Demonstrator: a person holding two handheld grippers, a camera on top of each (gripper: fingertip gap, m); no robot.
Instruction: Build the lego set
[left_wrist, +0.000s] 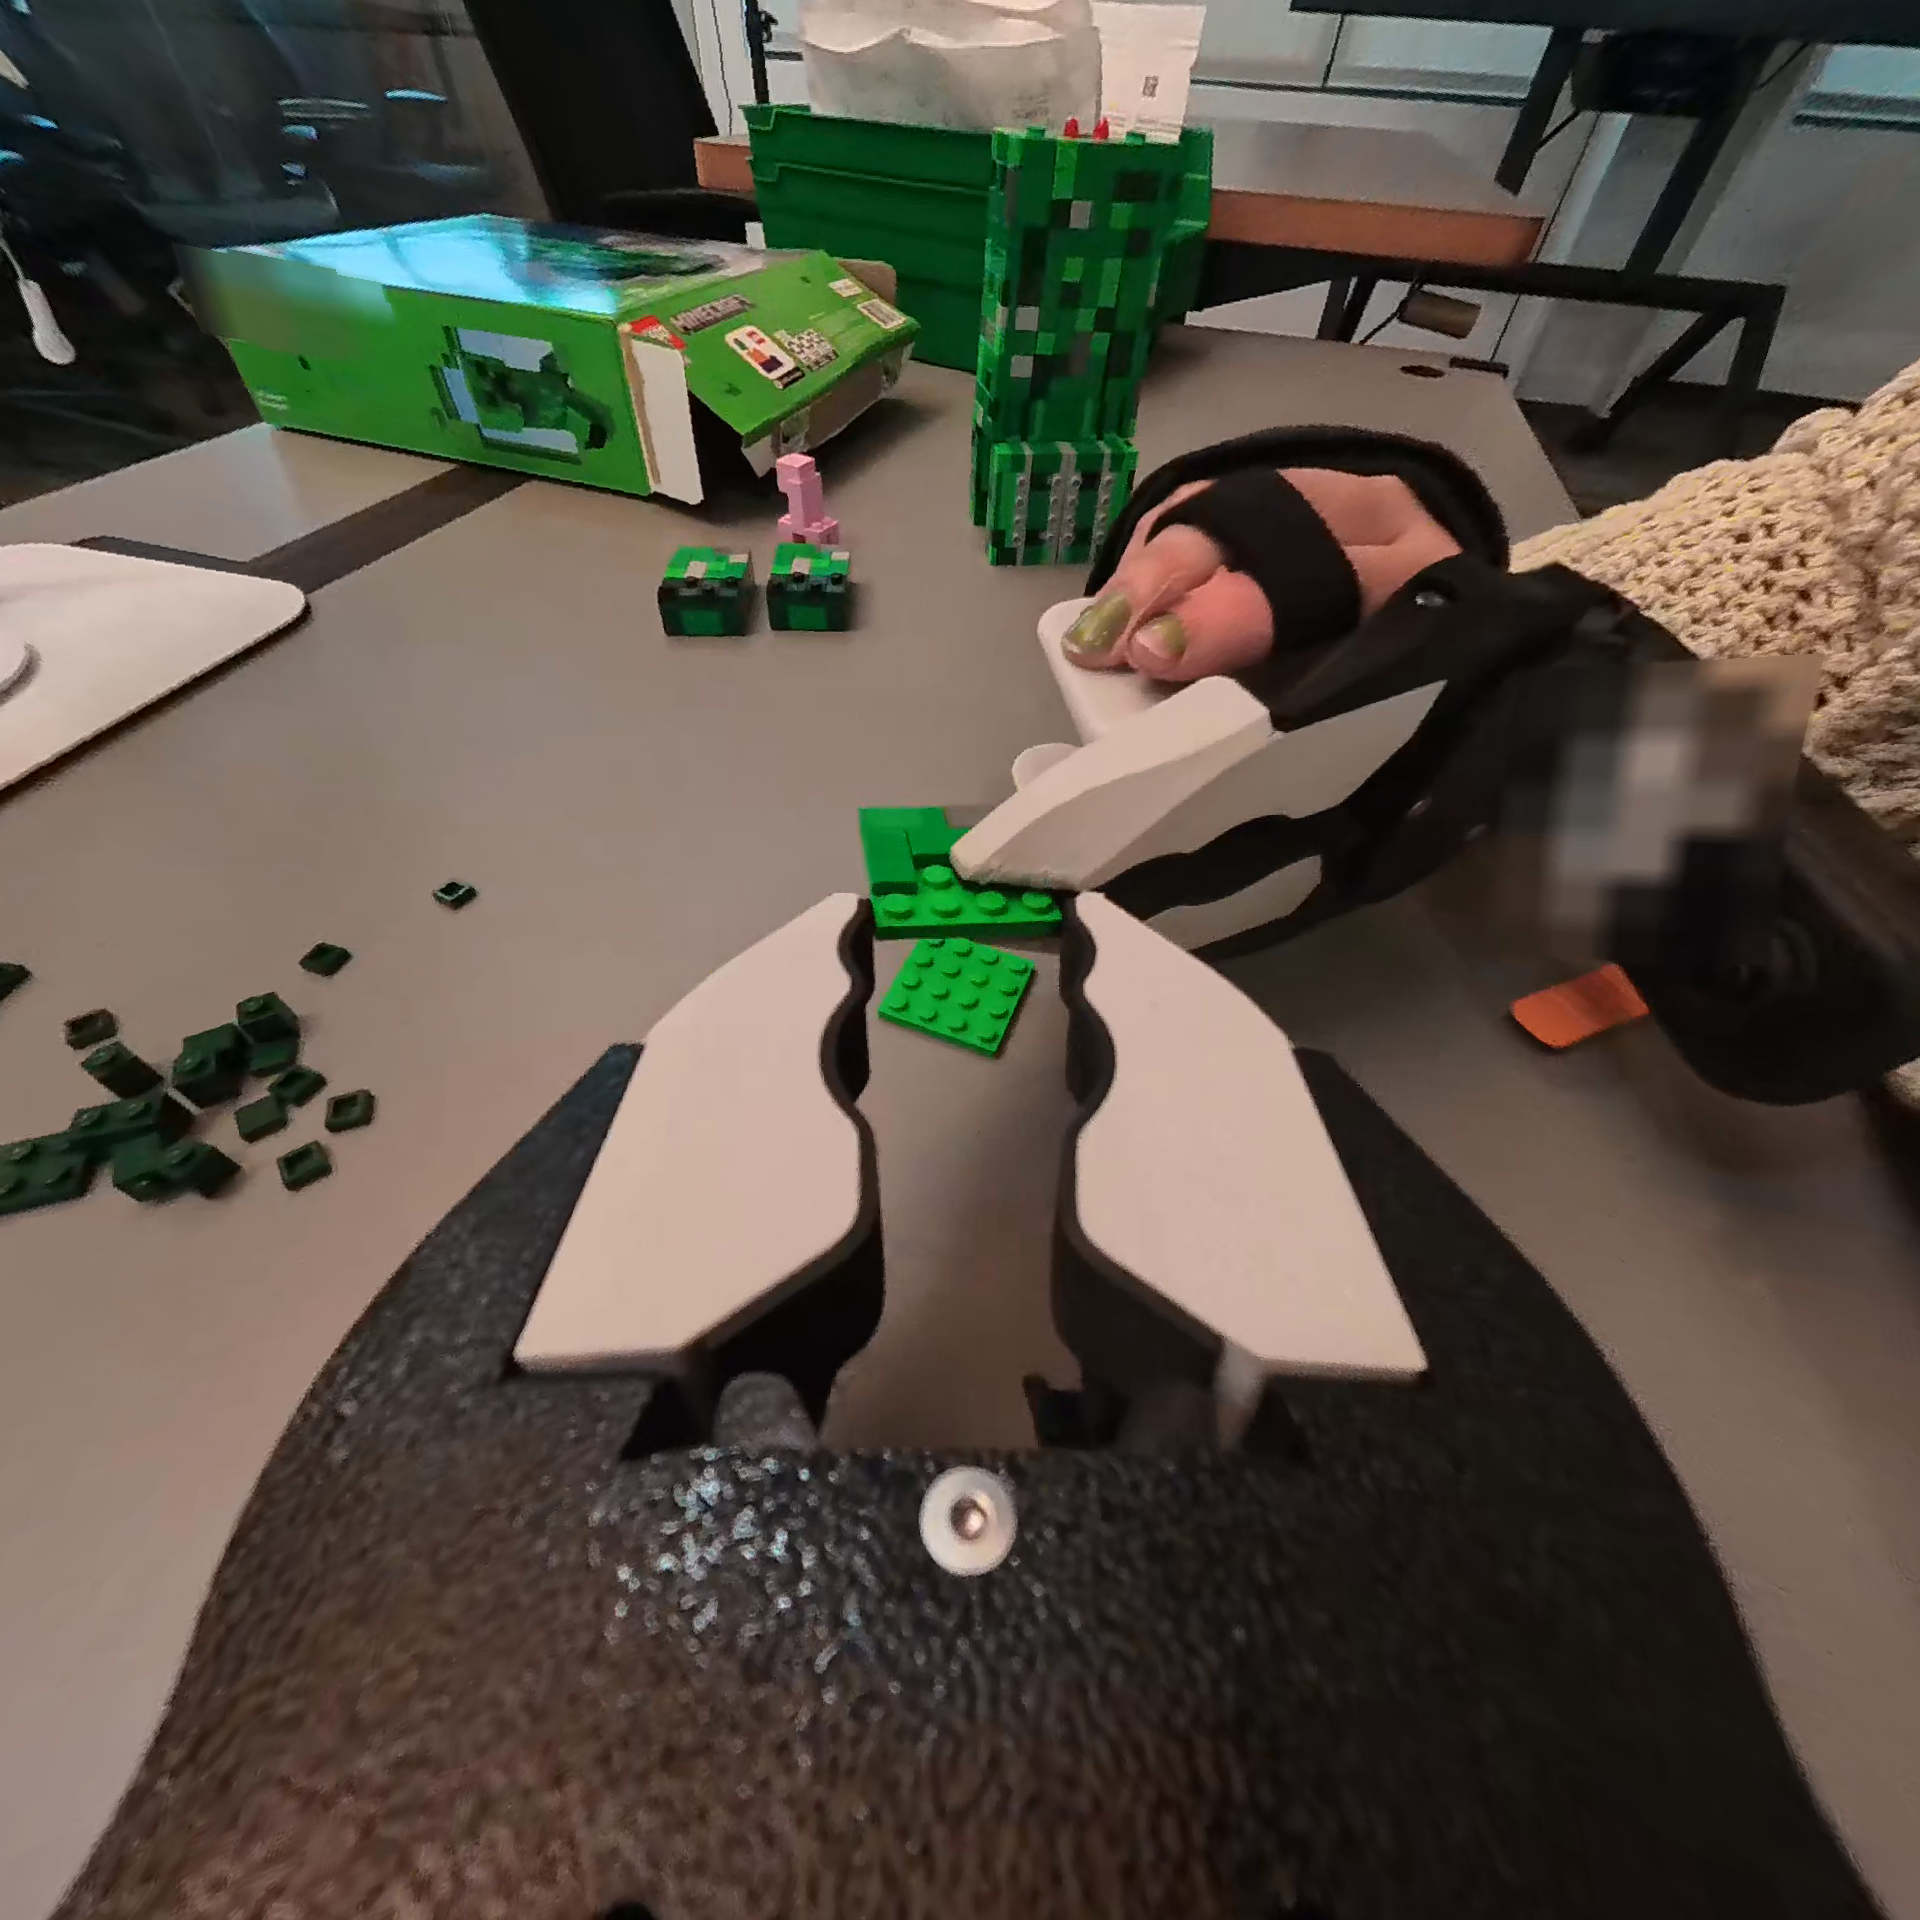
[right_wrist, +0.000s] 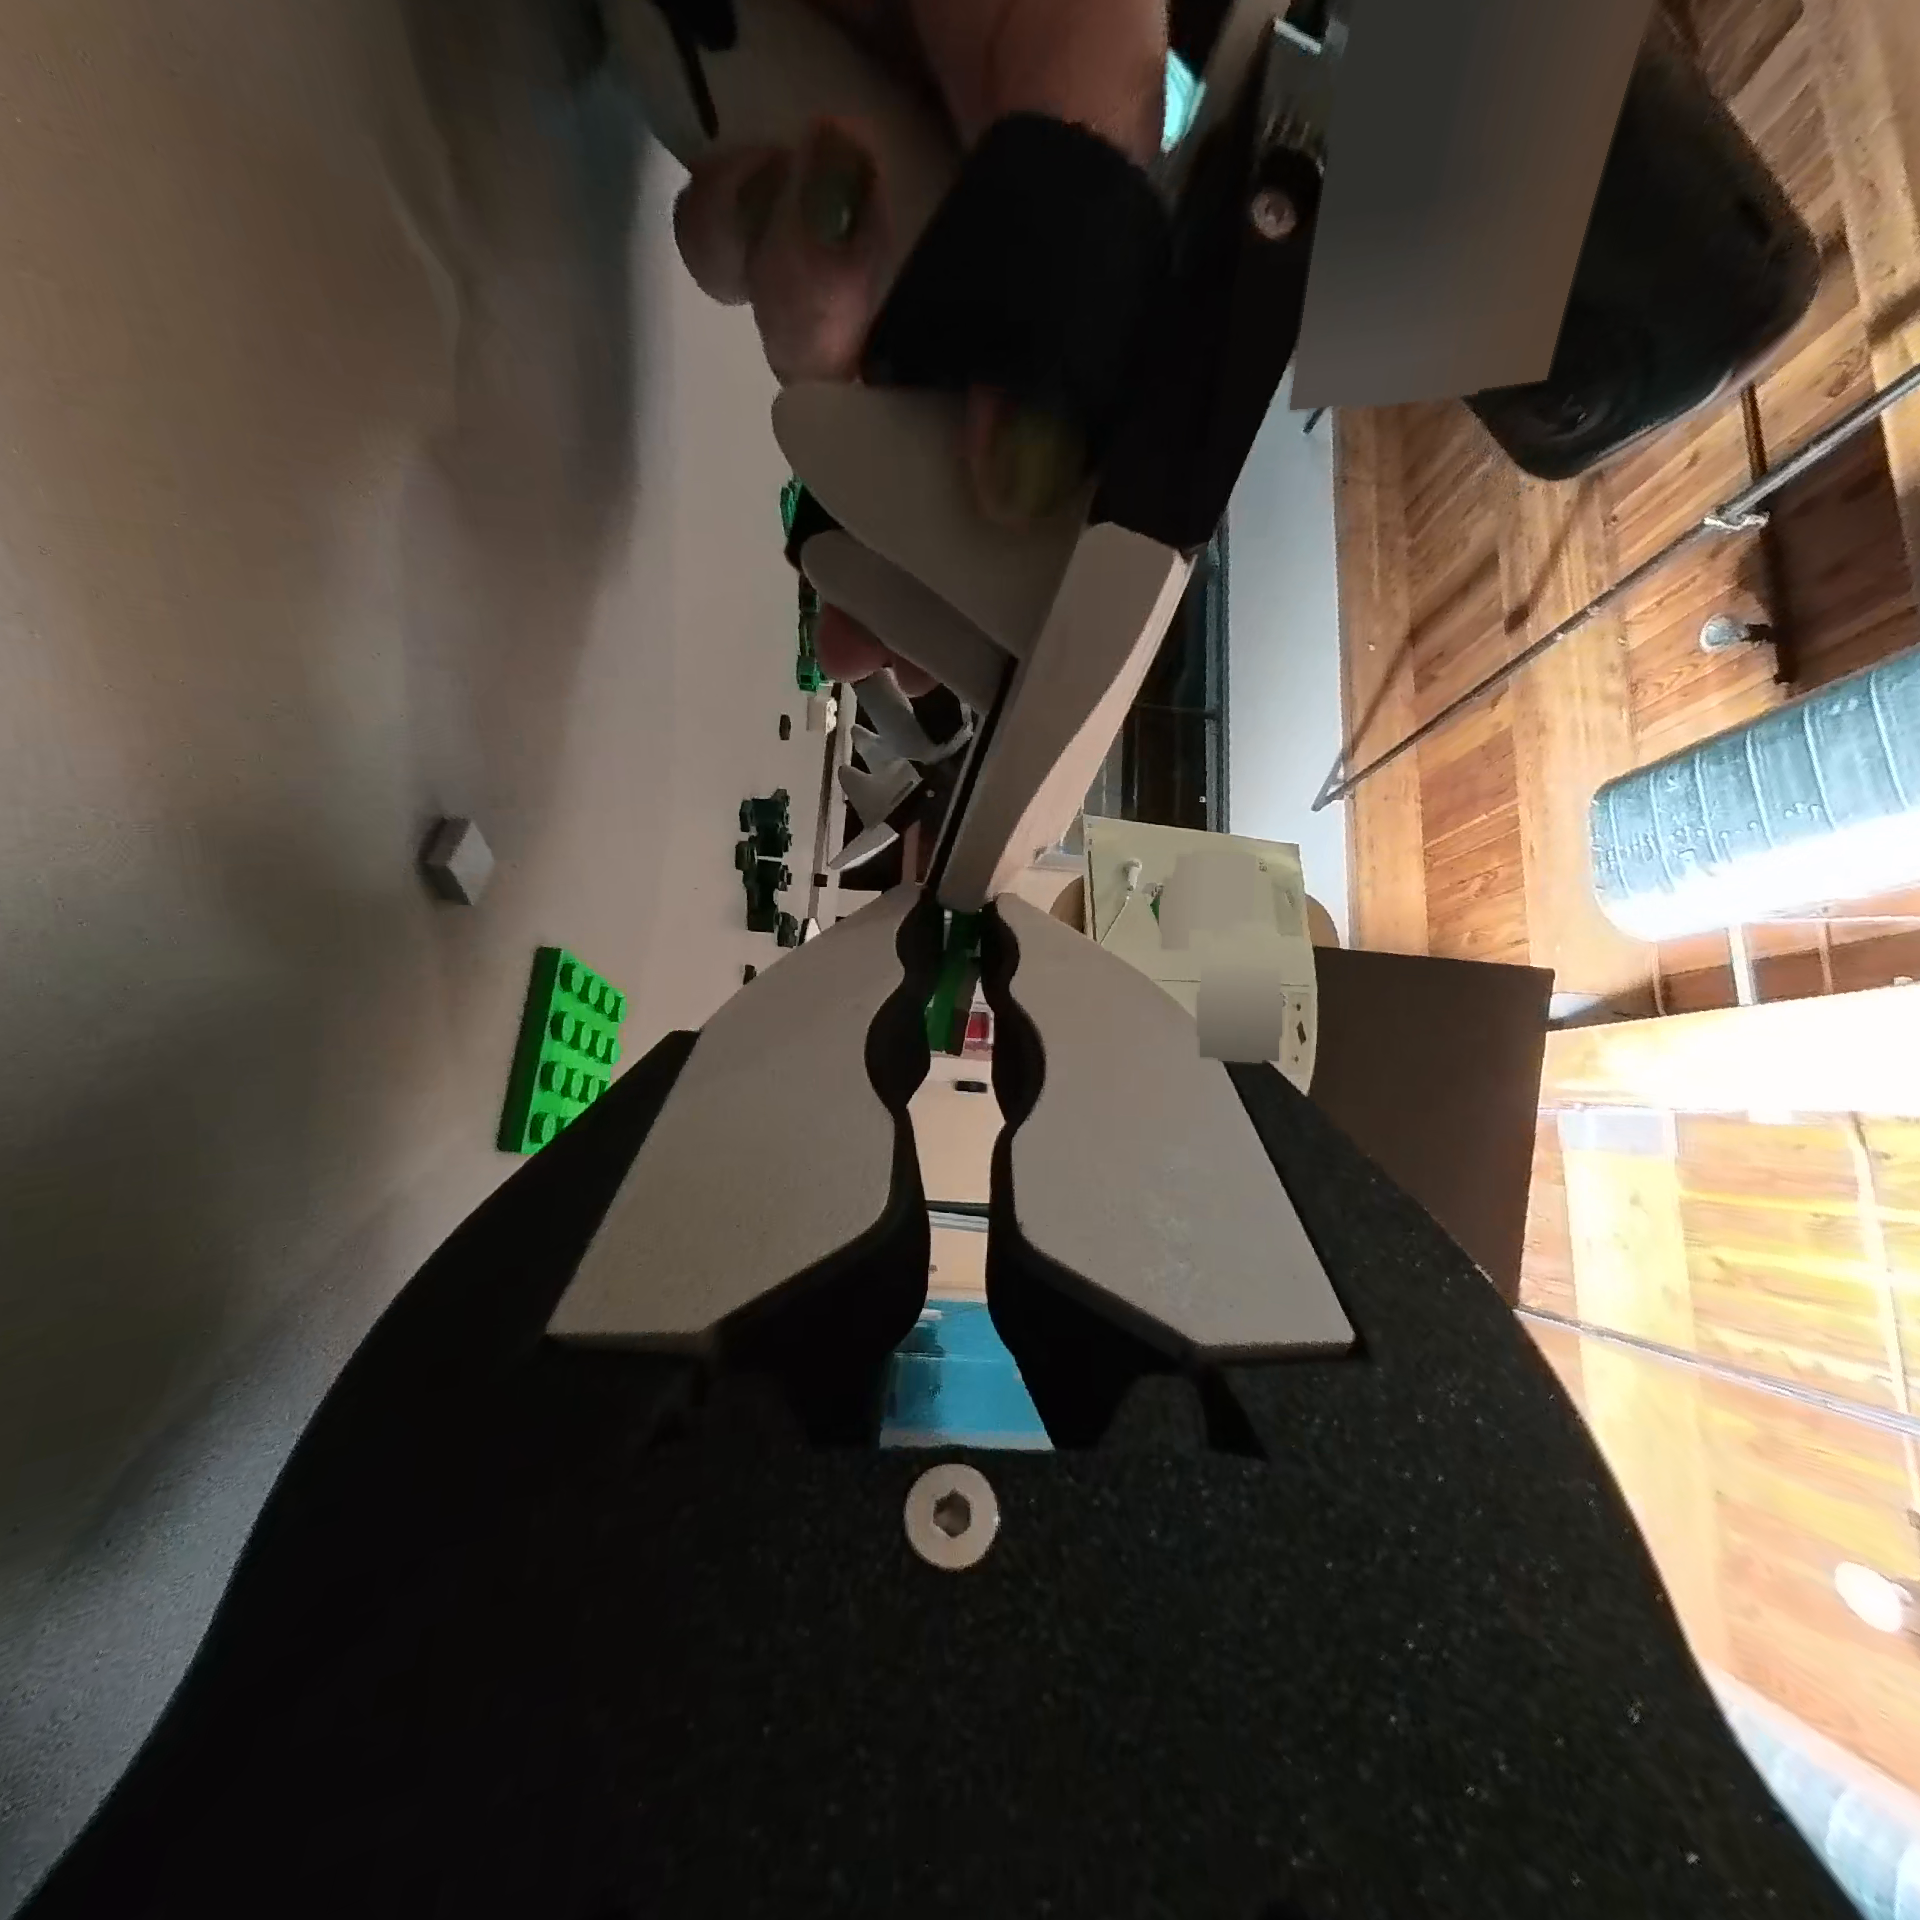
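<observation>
Right hand-held gripper (right_wrist: 954, 925), rolled sideways, pinches the green plate assembly (left_wrist: 961, 883); left hand-held gripper (left_wrist: 966, 914) clamps its near edge above a loose plate (left_wrist: 958, 994).

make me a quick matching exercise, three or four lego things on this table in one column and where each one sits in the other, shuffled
Things:
1. green assembly
2. loose square green plate
3. dark green pieces
4. pink figure

Places:
A. heaped at the table's left edge
B. flat on the table between the left gripper's fingers
C. held between both grippers' tips
D. standing by the open box

Pairs: 1-C, 2-B, 3-A, 4-D
</observation>
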